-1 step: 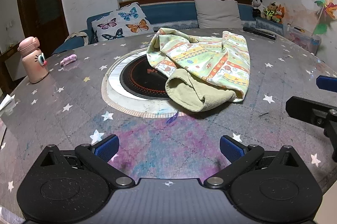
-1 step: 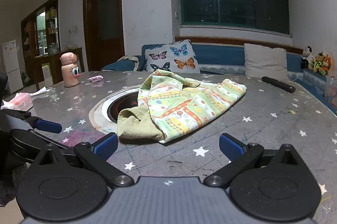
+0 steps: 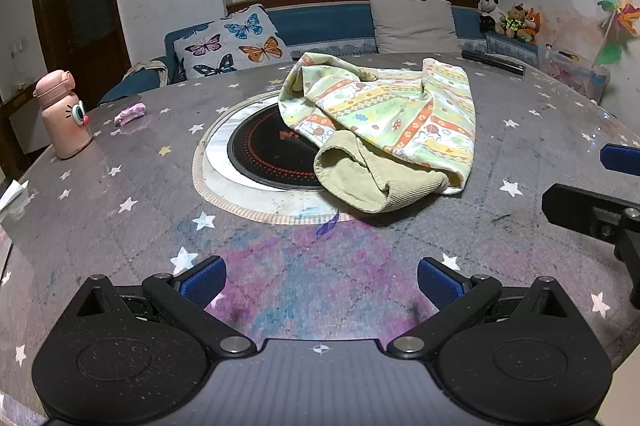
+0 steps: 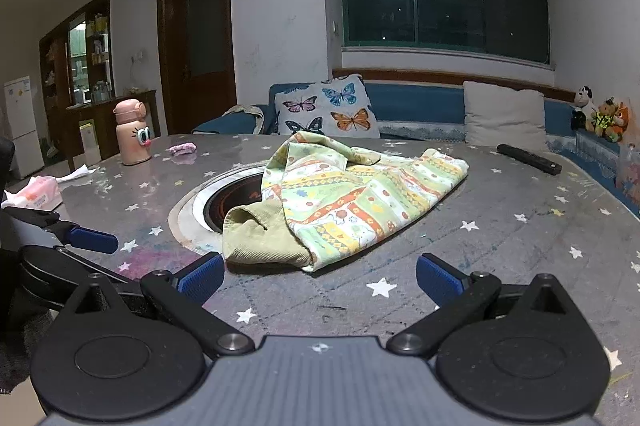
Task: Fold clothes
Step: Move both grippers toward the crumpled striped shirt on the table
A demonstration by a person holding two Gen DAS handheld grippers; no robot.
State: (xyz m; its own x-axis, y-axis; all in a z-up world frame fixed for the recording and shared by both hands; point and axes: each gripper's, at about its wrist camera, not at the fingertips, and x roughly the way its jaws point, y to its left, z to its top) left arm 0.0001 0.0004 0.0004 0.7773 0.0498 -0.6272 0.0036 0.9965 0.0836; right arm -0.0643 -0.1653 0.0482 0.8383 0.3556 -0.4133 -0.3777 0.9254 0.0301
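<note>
Garment [image 3: 384, 122]: crumpled in a heap on the surface [image 3: 120, 210] — partly over the round black hotplate [image 3: 268, 150], olive ribbed cuff nearest.
Left gripper [image 3: 320, 278]: spread wide, nothing held, short of the garment.
Right gripper [image 4: 318, 276]: released, empty — just before the cuff.
Pink bottle [image 3: 66, 116]: upright, far left.

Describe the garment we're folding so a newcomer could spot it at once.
Find the round star-patterned table and the black cooktop set in its middle. The garment lies crumpled over that cooktop's right edge. It is the only cloth heap there: pale green with orange cartoon stripes and an olive ribbed lining.
</note>
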